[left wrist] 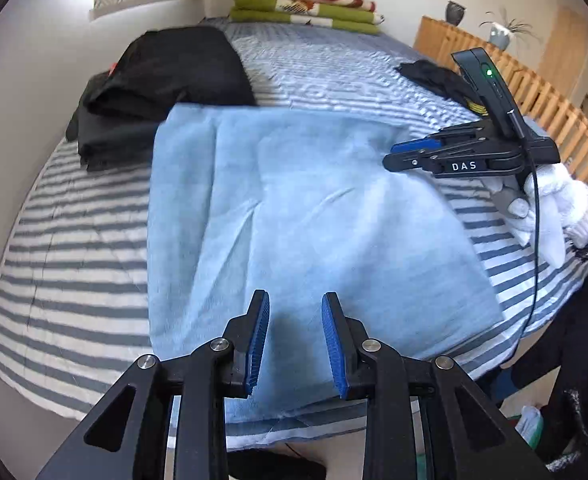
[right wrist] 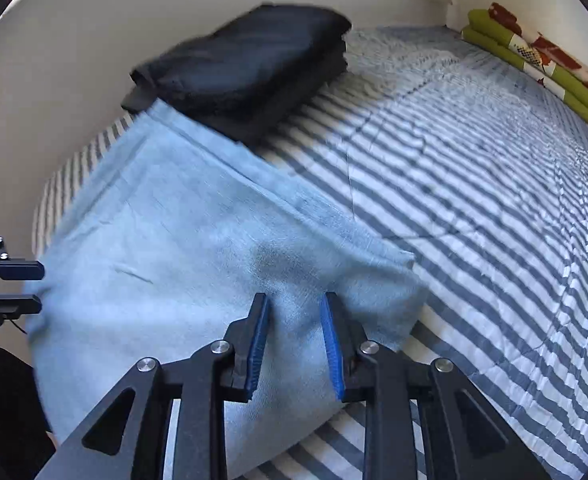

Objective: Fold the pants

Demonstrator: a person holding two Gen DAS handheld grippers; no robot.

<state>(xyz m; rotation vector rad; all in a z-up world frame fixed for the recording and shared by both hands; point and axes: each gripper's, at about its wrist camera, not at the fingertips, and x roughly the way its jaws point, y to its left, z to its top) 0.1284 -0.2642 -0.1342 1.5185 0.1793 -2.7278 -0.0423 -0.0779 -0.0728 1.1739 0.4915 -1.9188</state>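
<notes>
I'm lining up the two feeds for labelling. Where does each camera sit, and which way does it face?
Left wrist: rides the left gripper, looking down along its open fingers at the light blue pants on the striped bed; the right gripper and a white-gloved hand show.
Right wrist: rides the right gripper, angled down over the pants' edge; the left gripper's fingertips show.
Shared: pants, folded black clothes, green blanket.

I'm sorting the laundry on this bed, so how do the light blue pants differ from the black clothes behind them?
The light blue pants are pale and lie spread in a broad flat panel near the bed's edge; the black clothes are dark and sit as a thicker, compact folded stack farther back. The blue pants lie directly under both tools, while the black stack has none over it. Both rest on the striped bedspread, and they appear to meet at one corner.
</notes>
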